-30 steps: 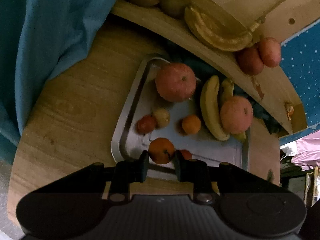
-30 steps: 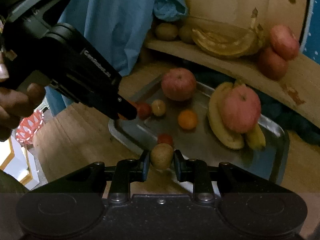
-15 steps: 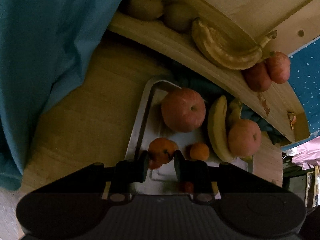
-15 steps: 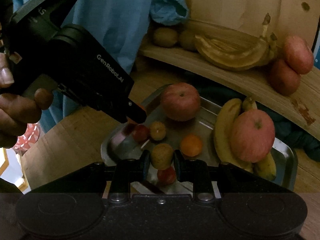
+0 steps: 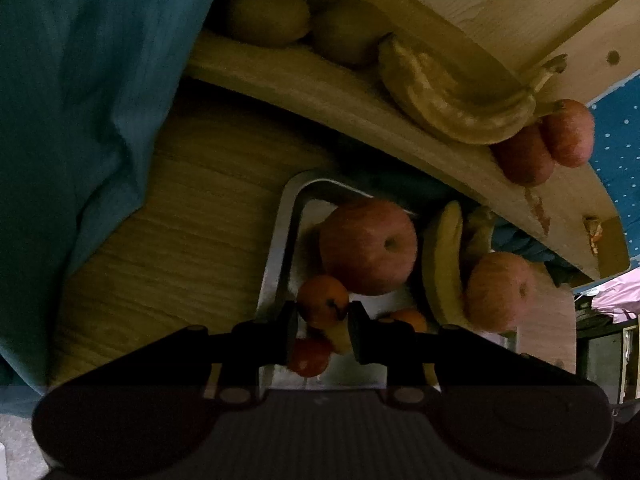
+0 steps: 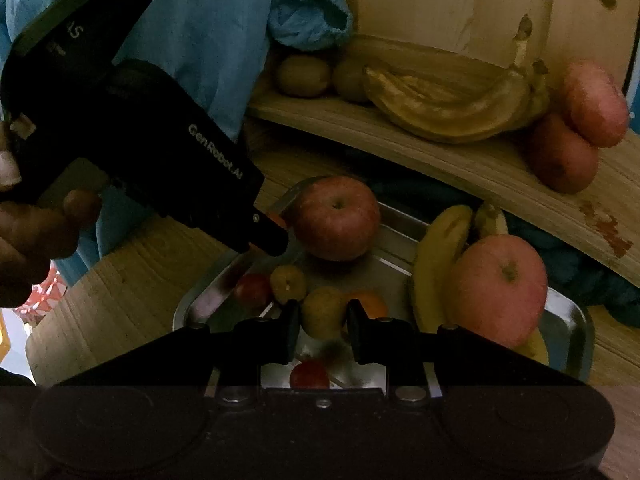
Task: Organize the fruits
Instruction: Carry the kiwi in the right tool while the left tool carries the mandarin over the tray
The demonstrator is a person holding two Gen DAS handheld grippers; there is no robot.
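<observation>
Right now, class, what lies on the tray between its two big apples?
In the right wrist view, yellow bananas lie between the far apple and the near apple on the tray, touching the near one.

Shiny metal tray [image 6: 568, 312]; matt wood shelf [image 6: 460, 160].

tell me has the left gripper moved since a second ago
Yes. The left gripper, shut on the small orange, has advanced over the metal tray toward the wooden shelf; the big apple now sits just beyond it.
</observation>
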